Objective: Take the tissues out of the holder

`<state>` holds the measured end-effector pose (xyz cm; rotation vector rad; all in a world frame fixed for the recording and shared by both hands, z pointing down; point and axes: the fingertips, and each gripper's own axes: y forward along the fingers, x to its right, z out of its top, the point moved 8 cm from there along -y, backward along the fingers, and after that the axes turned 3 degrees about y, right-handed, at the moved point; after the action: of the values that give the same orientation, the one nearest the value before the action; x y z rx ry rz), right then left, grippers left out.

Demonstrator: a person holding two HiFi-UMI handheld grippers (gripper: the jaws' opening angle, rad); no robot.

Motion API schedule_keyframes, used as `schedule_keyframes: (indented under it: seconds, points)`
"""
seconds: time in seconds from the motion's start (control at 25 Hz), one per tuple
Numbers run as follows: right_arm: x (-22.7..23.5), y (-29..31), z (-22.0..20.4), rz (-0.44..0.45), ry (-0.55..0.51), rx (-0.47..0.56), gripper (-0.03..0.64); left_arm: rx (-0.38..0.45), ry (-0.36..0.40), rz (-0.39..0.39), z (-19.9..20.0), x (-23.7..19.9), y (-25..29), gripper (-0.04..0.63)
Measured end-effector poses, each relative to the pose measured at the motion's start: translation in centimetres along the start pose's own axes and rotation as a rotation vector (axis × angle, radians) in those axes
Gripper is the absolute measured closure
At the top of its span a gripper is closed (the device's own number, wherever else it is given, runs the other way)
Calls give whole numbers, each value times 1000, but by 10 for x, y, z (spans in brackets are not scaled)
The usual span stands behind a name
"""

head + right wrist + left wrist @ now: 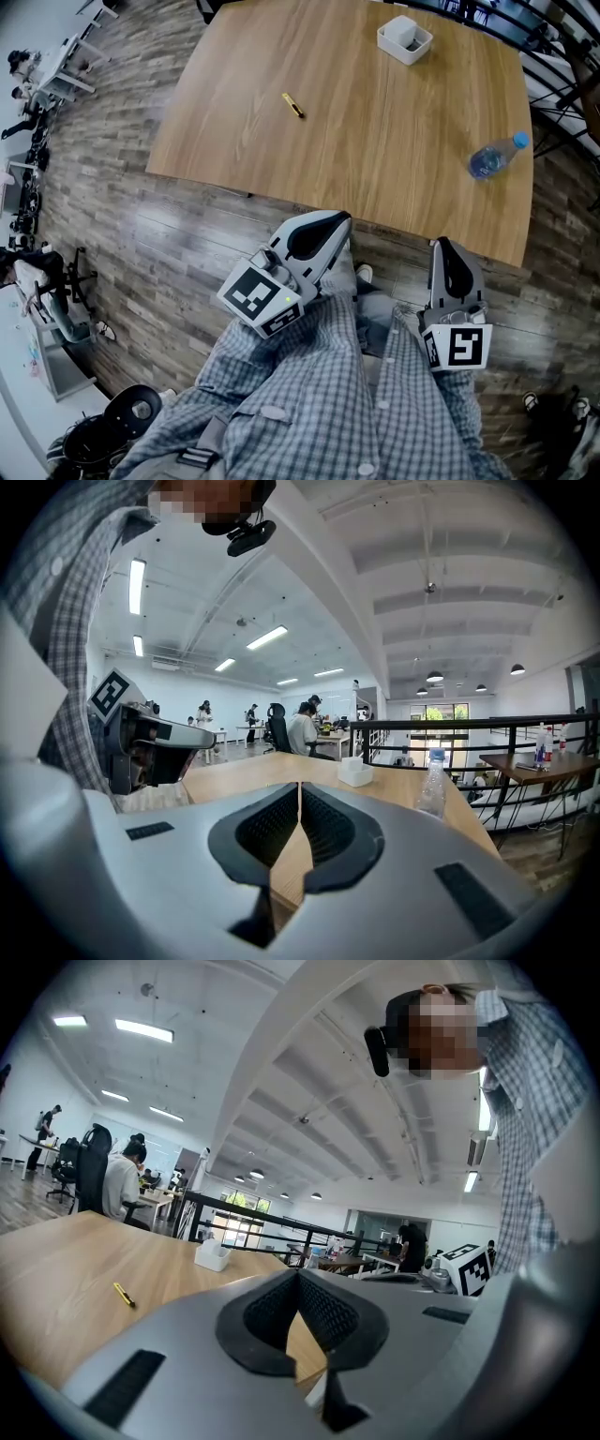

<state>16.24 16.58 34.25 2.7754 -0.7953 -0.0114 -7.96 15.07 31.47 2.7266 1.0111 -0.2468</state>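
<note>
Tissue holder [404, 39]: white, stands at the far end of the wooden desk [375, 159], well apart from both grippers. Closer in, a yellow pen [293, 105] lying flat and a plastic bottle [496, 157] upright near the right edge. Left gripper [341, 221] and right gripper [439, 246] short of the desk's near edge, above checked clothing [309, 394]; jaws of each pressed together, gripping nothing.

A wide wooden table [356, 122] is standing on grey-brown plank flooring [131, 234], with a black railing [487, 721] running behind it. Strip lights [145, 1030] are glowing on the white beamed ceiling [450, 564], daylight is coming through far windows [448, 711], and people are sitting at distant desks [159, 1197]
</note>
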Motion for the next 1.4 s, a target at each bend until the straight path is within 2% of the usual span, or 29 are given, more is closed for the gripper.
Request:
schedule_keyframes:
  seconds: [0.4, 0.56, 1.0, 1.4]
  points:
    - [9, 41, 22, -62, 5, 25, 597, 11, 5, -35, 11, -41, 33, 588]
    - [12, 62, 28, -65, -27, -1, 597, 14, -3, -56, 18, -61, 49, 588]
    - [24, 120, 53, -105, -11, 37, 597, 20, 2, -110, 37, -114, 93, 588]
    - [31, 150, 58, -161, -7, 43, 597, 22, 15, -132, 47, -155, 114, 588]
